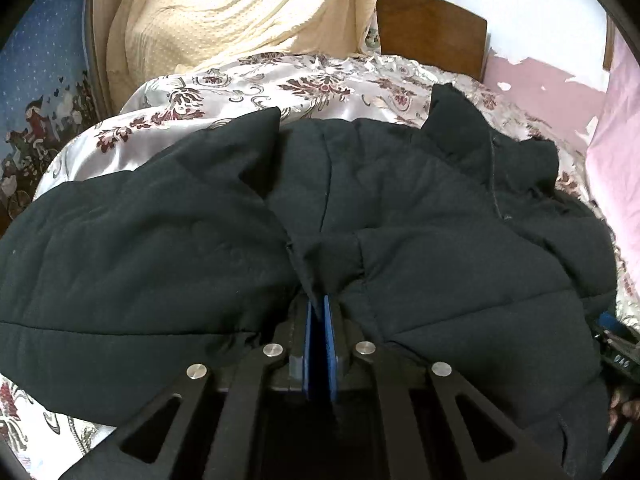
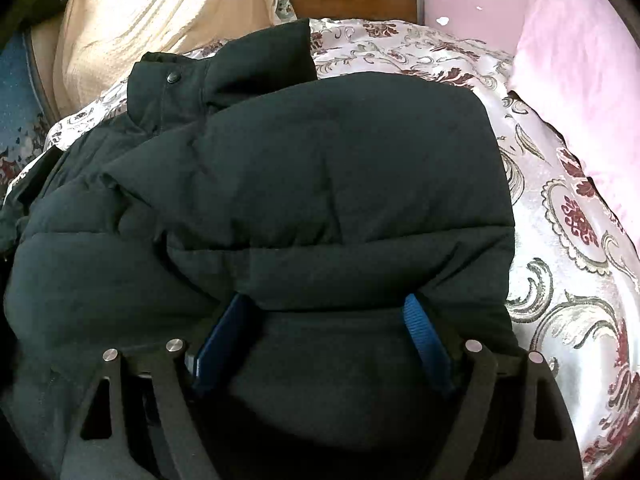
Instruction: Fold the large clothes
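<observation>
A large black padded jacket (image 1: 400,216) lies spread on a bed with a floral satin cover (image 1: 240,92). My left gripper (image 1: 319,300) is shut on a pinch of the jacket's fabric near its middle seam; the blue pads press together on the cloth. In the right wrist view the jacket (image 2: 320,168) is folded over itself, with a snap button (image 2: 174,77) near the collar. My right gripper (image 2: 326,300) is open, its blue fingers (image 2: 424,336) spread wide on either side of a thick fold of the jacket.
A cream knitted blanket (image 1: 224,20) is heaped at the bed's head, beside a brown wooden headboard (image 1: 432,36). A pink pillow (image 2: 580,80) lies at the right, against a peeling pink wall (image 1: 540,84). A blue patterned cloth (image 1: 40,92) hangs at the left.
</observation>
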`<state>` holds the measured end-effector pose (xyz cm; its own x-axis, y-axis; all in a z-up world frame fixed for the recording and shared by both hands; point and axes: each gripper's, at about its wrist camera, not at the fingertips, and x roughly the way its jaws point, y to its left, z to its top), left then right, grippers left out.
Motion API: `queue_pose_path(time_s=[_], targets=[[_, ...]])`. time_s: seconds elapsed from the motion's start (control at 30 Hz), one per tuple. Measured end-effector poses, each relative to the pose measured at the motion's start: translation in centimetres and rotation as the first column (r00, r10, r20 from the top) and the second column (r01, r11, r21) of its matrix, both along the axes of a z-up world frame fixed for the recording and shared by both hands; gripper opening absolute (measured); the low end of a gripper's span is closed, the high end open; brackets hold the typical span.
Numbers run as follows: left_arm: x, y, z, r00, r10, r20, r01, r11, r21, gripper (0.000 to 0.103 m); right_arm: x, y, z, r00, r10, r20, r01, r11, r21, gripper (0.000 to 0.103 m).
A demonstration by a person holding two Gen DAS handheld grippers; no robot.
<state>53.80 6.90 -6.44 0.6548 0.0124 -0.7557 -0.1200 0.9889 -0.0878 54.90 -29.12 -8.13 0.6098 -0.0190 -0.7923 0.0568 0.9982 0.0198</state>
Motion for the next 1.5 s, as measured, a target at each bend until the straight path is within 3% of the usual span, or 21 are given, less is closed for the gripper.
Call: queue_pose_path(time_s=[0.2, 0.27, 0.37, 0.43, 0.63, 0.73, 0.8, 0.93, 1.03, 1.07, 1.2, 1.3, 1.33, 1.37, 1.47, 1.5], targets=[[-2.2, 2.1, 1.3, 1.0, -0.005, -0.025, 0.002, 0.994, -0.113, 0.029, -2.7, 1.4, 1.6, 0.995, -0.021, 0.095, 0.027, 0.998, -0.058, 0.079], [-3.3, 2.8, 2.3, 0.999, -0.021, -0.026, 0.017, 0.99, -0.14, 0.053, -3.6, 2.5, 2.8, 0.991, -0.017, 0.133, 0.026, 0.997, -0.067, 0.079], [-5.8, 4.7, 4.1, 1.0, 0.01, 0.01, -0.008, 0.988, -0.153, 0.081, -4.6, 6.4, 5.0, 0.983, 0.059, 0.175, -0.044, 0.995, -0.087, 0.08], [-7.3, 6.3, 5.0, 0.999, 0.04, 0.024, -0.036, 0.989, -0.146, 0.087, -4.7, 9.6, 5.7, 0.976, 0.132, 0.174, -0.115, 0.988, -0.103, 0.083], [-11.3, 13.6, 5.6, 0.98, 0.193, -0.058, -0.194, 0.981, -0.013, 0.088, -3.6, 21.3, 5.7, 0.942, 0.3, 0.153, -0.294, 0.954, -0.063, 0.083], [-13.7, 18.5, 5.1, 0.962, 0.264, -0.073, -0.264, 0.964, -0.001, 0.088, -2.7, 26.1, 5.4, 0.935, 0.317, 0.157, -0.312, 0.948, -0.056, 0.083], [-14.7, 21.6, 4.5, 0.948, 0.309, -0.08, -0.311, 0.95, -0.02, 0.088, -1.9, 28.8, 4.9, 0.937, 0.315, 0.15, -0.303, 0.948, -0.101, 0.083], [-16.5, 28.3, 2.0, 0.904, 0.411, -0.113, -0.425, 0.891, -0.161, 0.088, -0.6, 31.3, 2.5, 0.952, 0.288, 0.099, -0.27, 0.949, -0.16, 0.084], [-16.5, 31.4, 0.3, 0.882, 0.453, -0.131, -0.472, 0.836, -0.28, 0.088, -0.7, 31.1, 1.3, 0.954, 0.284, 0.101, -0.269, 0.953, -0.14, 0.088], [-16.4, 31.8, -0.2, 0.875, 0.465, -0.134, -0.482, 0.821, -0.305, 0.088, -0.8, 30.8, 1.0, 0.953, 0.282, 0.108, -0.268, 0.955, -0.125, 0.089], [-15.7, 34.0, -1.5, 0.828, 0.544, -0.134, -0.542, 0.72, -0.433, 0.088, -1.1, 31.1, 0.4, 0.952, 0.281, 0.121, -0.266, 0.955, -0.129, 0.09], [-15.0, 34.6, -1.9, 0.805, 0.581, -0.12, -0.56, 0.678, -0.476, 0.086, -1.3, 31.1, 0.2, 0.951, 0.281, 0.132, -0.264, 0.955, -0.133, 0.09], [-14.8, 34.5, -1.9, 0.801, 0.588, -0.113, -0.561, 0.671, -0.484, 0.083, -1.1, 31.1, 0.2, 0.951, 0.281, 0.132, -0.264, 0.955, -0.132, 0.09], [-14.7, 34.5, -1.9, 0.799, 0.593, -0.102, -0.558, 0.667, -0.494, 0.067, -1.0, 31.2, 0.2, 0.951, 0.281, 0.132, -0.264, 0.955, -0.132, 0.09], [-14.3, 34.3, -1.9, 0.789, 0.608, -0.091, -0.566, 0.662, -0.49, 0.038, -1.1, 31.1, 0.2, 0.95, 0.281, 0.132, -0.265, 0.956, -0.129, 0.09], [-14.2, 34.3, -1.7, 0.783, 0.615, -0.087, -0.574, 0.664, -0.479, 0.033, -1.0, 31.2, 0.2, 0.95, 0.282, 0.132, -0.266, 0.956, -0.128, 0.09]])
